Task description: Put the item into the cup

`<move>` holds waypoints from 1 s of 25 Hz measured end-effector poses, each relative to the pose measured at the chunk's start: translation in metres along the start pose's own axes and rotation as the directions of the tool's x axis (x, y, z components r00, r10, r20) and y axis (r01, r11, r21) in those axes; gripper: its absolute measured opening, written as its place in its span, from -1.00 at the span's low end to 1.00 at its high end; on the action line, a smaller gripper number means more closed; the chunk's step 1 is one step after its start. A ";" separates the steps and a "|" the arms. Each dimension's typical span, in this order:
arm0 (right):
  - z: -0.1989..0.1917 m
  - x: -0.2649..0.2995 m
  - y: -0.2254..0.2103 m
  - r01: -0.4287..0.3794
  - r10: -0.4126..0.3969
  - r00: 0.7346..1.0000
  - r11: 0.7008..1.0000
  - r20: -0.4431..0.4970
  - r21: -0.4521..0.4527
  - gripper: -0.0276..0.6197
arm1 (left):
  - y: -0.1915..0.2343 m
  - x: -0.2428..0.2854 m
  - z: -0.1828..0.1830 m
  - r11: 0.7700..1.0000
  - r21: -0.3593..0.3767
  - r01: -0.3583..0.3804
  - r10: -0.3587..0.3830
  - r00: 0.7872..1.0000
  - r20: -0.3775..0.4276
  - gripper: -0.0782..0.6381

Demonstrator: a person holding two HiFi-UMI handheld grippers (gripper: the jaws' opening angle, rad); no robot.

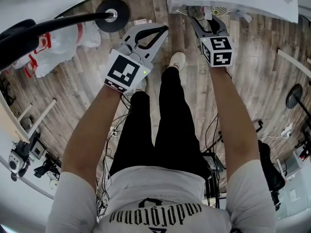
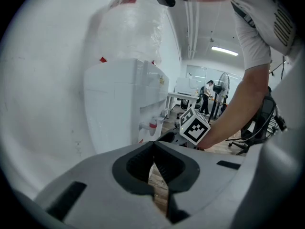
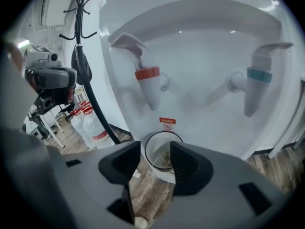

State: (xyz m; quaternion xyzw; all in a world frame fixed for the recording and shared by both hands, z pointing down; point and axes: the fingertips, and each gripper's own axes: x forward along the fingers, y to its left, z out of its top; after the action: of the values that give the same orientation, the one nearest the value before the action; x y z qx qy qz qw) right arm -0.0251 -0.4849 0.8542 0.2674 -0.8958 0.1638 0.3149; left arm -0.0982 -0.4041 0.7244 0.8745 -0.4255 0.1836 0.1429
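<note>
A clear cup [image 3: 162, 152] stands on the white water dispenser's [image 3: 200, 56] ledge, below and between the taps. A small brownish item [image 3: 166, 159] lies inside it. My right gripper [image 3: 156, 162] hovers just above the cup, open, with nothing between its dark pads. In the head view this gripper [image 1: 204, 19] points at the dispenser's front. My left gripper [image 2: 153, 151] is shut on nothing, its pads meeting at the tips. It hangs to the left in the head view [image 1: 158, 33], away from the cup. The cup is not in the left gripper view.
A red tap [image 3: 147, 80] and a blue tap [image 3: 255, 80] jut out above the cup. A black coat rack [image 3: 83, 42] stands left of the dispenser, with several water bottles [image 3: 88, 125] on the wood floor [image 1: 82, 96]. A round black stand base [image 1: 112, 14] lies near the left gripper.
</note>
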 end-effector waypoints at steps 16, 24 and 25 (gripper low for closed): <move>0.082 -0.178 0.081 0.042 -0.046 0.991 0.999 0.125 0.034 -0.34 | -0.063 -0.116 0.115 0.995 0.092 0.049 -0.057 0.994 0.091 -0.76; 0.162 -0.303 0.172 0.044 -0.048 0.961 0.999 0.274 0.020 -0.50 | -0.121 -0.213 0.182 0.984 0.167 0.069 -0.095 0.983 0.157 -0.76; 0.169 -0.318 0.186 0.039 -0.043 0.957 0.999 0.287 0.020 -0.53 | -0.131 -0.227 0.187 0.982 0.172 0.073 -0.102 0.981 0.166 -0.76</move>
State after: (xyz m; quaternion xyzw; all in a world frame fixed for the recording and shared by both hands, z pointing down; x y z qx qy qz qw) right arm -0.0041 -0.2941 0.4968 0.3092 -0.9251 0.1232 0.1830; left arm -0.0859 -0.2453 0.4446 0.9139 -0.3808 0.1347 0.0405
